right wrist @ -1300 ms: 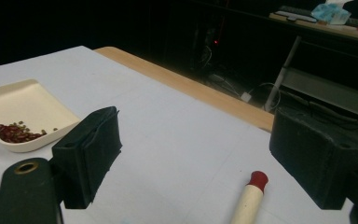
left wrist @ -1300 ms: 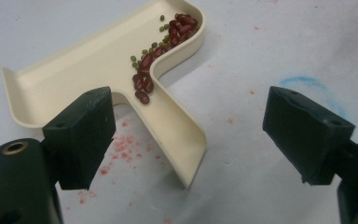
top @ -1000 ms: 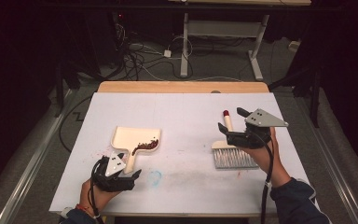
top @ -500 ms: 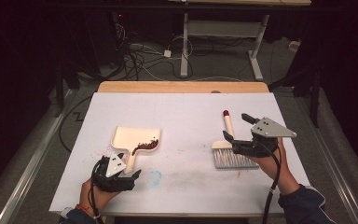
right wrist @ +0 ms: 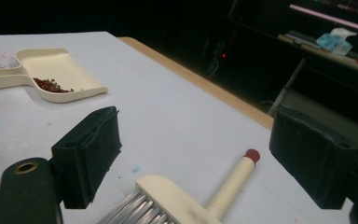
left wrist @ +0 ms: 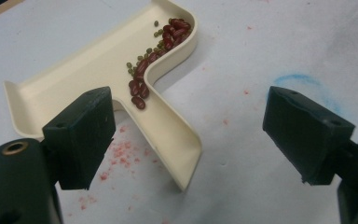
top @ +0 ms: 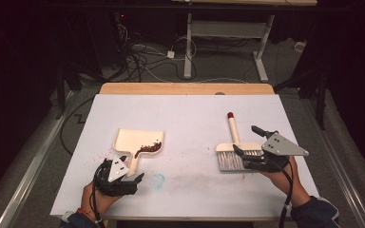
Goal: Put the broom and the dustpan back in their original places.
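Note:
A cream dustpan (top: 135, 141) lies left of centre on the white table, with red and green beans (top: 148, 148) piled in its near corner. My left gripper (top: 132, 171) is open just behind the end of the pan's handle. In the left gripper view the handle (left wrist: 170, 135) lies on the table between the spread jaws, and the beans (left wrist: 161, 42) sit beyond. A cream brush (top: 233, 154) with a red-tipped handle lies flat at the right. My right gripper (top: 249, 141) is open beside the brush's bristle head, holding nothing. The brush (right wrist: 177, 198) lies low between its jaws.
Reddish specks and a blue chalk smear (top: 158, 180) mark the white sheet (top: 190, 118) near the left gripper. A wooden strip (top: 185, 89) edges the far side of the table. Beyond it are cables and desk legs on a dark floor. The dustpan (right wrist: 58, 70) lies far off.
My right gripper has drawn back to the right and toward the person, off the brush's handle. The brush, the dustpan and the left gripper have stayed put.

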The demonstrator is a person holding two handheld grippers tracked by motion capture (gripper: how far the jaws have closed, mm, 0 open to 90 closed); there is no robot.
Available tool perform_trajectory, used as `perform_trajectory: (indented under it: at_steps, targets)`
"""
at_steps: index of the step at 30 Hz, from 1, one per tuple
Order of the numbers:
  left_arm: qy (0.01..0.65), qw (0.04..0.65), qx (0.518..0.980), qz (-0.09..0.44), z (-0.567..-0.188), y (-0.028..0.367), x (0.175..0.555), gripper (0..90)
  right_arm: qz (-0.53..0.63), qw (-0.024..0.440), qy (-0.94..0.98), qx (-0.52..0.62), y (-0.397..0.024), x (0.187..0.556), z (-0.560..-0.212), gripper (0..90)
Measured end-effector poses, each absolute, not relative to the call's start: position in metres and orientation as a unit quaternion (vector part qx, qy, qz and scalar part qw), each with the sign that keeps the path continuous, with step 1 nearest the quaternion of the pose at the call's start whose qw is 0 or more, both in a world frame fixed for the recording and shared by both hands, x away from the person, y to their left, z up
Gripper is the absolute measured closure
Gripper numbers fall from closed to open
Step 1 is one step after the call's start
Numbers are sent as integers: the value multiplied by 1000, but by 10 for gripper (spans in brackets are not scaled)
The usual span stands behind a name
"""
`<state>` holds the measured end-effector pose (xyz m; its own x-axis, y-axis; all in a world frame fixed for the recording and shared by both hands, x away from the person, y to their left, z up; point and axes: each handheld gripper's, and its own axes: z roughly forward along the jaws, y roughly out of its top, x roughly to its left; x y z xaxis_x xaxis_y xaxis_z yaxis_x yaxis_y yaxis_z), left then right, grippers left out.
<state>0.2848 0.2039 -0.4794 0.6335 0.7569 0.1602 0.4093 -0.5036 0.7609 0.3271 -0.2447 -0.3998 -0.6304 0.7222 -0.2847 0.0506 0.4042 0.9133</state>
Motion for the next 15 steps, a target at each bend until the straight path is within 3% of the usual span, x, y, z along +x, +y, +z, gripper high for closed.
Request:
perform_trajectory:
  at_steps: [15]
  targets:
    - [344,357,834,243,-479,201,285,167,470,362,768,242,-261,307,-424,171]
